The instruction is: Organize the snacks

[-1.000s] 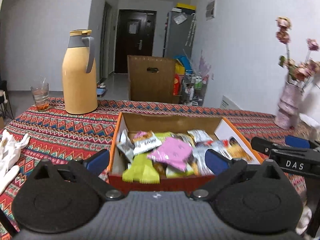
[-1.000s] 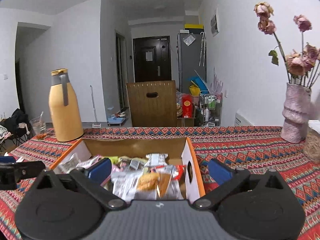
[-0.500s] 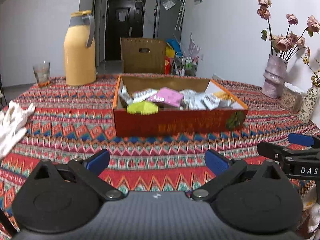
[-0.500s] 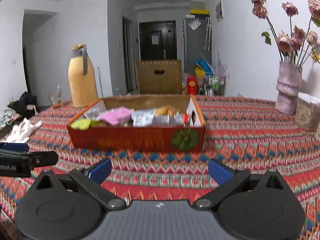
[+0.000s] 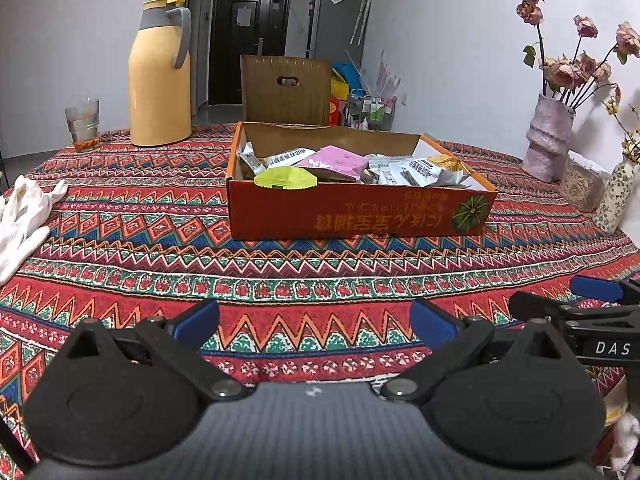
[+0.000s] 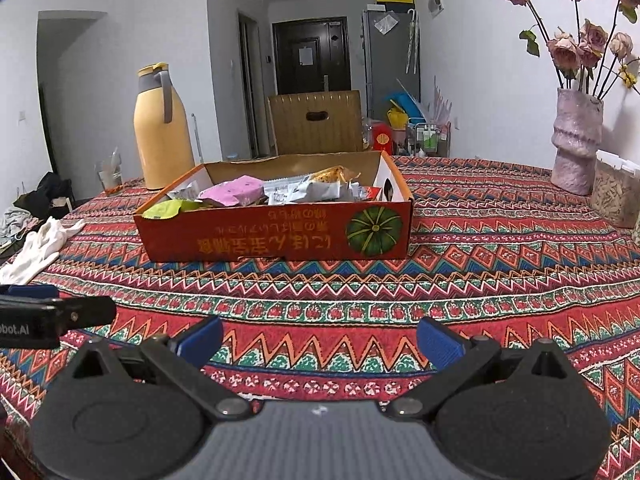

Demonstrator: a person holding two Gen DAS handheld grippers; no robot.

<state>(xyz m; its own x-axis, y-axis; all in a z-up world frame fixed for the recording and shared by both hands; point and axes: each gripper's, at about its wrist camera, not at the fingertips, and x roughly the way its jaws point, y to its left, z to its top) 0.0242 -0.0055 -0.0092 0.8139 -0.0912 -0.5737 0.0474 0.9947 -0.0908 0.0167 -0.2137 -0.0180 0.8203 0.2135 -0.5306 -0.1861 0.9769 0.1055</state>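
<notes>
Beyond both spread claws (image 5: 314,324) (image 6: 320,338) sits snack box (image 5: 360,216).

Both your wrist cameras look low and level across the patterned tablecloth (image 5: 120,216), each out between its own wide-apart jaws. The orange snack box (image 5: 360,216) sits well beyond both jaw pairs, ahead of them, and both views share it with the yellow thermos (image 6: 162,136) and the pink vase (image 6: 576,144).
</notes>
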